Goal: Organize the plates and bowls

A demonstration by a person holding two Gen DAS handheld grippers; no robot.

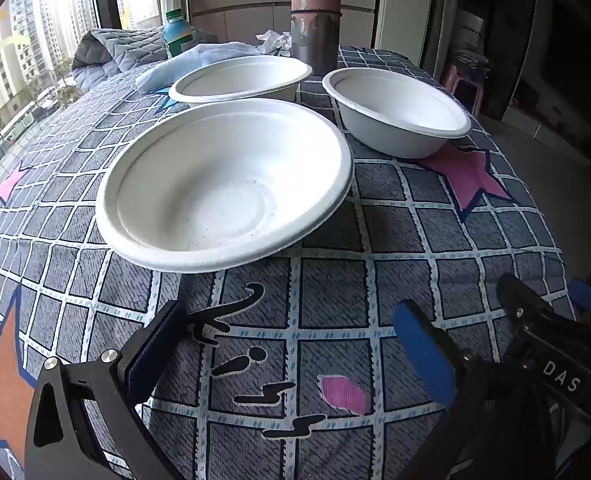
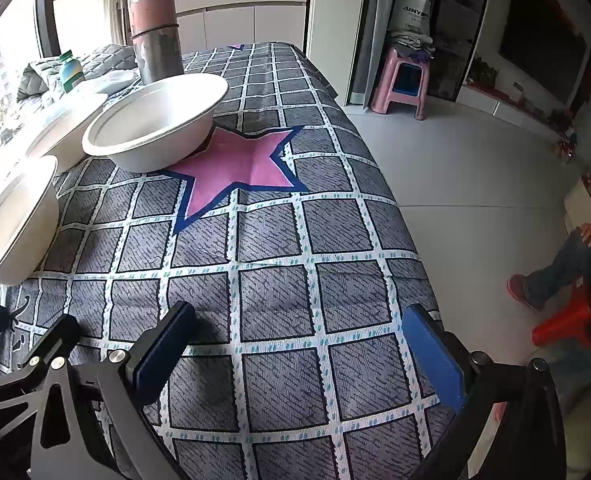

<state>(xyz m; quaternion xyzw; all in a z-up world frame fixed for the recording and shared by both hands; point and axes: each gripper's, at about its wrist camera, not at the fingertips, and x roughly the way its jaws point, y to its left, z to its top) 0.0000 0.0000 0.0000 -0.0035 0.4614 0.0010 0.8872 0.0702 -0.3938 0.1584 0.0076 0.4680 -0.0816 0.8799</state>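
Left claw [image 1: 295, 344] spread, empty; large shallow white paper bowl [image 1: 223, 184] lay just ahead, nearer it than spread right claw [image 2: 299, 340].

white "DAS" on black gripper body [image 1: 561, 376] lower right of left wrist view, partial "INY" lettering on white bag [image 2: 413, 14] upper right of right wrist view

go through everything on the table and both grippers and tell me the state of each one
Nearest bowl: upright, empty, apart from the others.
Far left bowl: upright, looks empty.
Right bowl: upright, empty, sitting partly on the pink star.
Bottle: upright, capped.
Blue cloth: crumpled behind the far left bowl.
Left gripper: open, holding nothing.
Right gripper: open, holding nothing.
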